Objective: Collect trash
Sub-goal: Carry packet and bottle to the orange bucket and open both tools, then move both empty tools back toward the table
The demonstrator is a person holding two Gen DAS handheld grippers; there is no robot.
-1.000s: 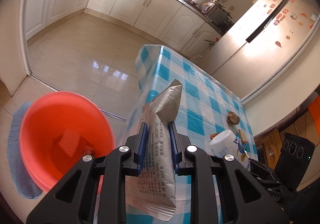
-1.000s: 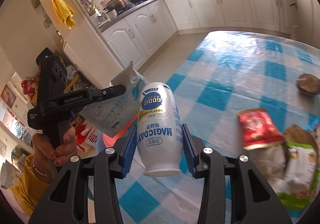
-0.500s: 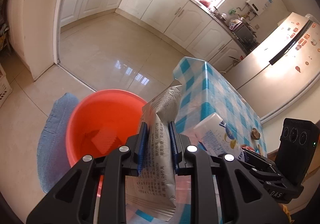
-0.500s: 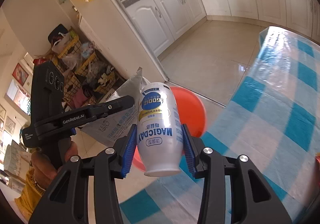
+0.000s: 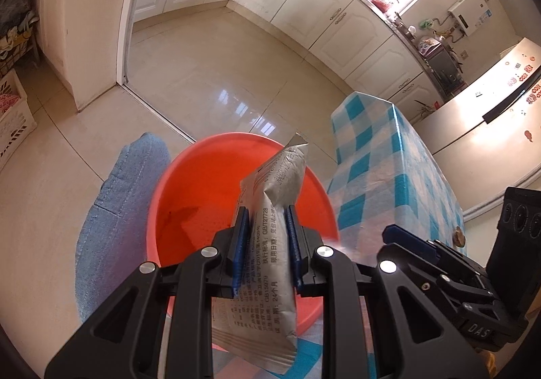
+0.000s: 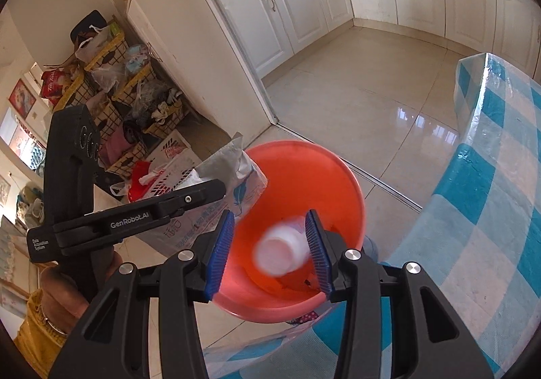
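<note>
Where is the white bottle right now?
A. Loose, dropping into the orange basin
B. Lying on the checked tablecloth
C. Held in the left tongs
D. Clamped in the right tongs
A: the white bottle is a blur over the orange basin, clear of the right tongs, whose pads stand apart from it.

The black handheld left gripper (image 6: 216, 191) reads "GenRobot.AI" (smaller "Data Acquisition System" at its lower-left end); the crinkled silver foil packet (image 5: 267, 243) shows "GB/T27728".
</note>
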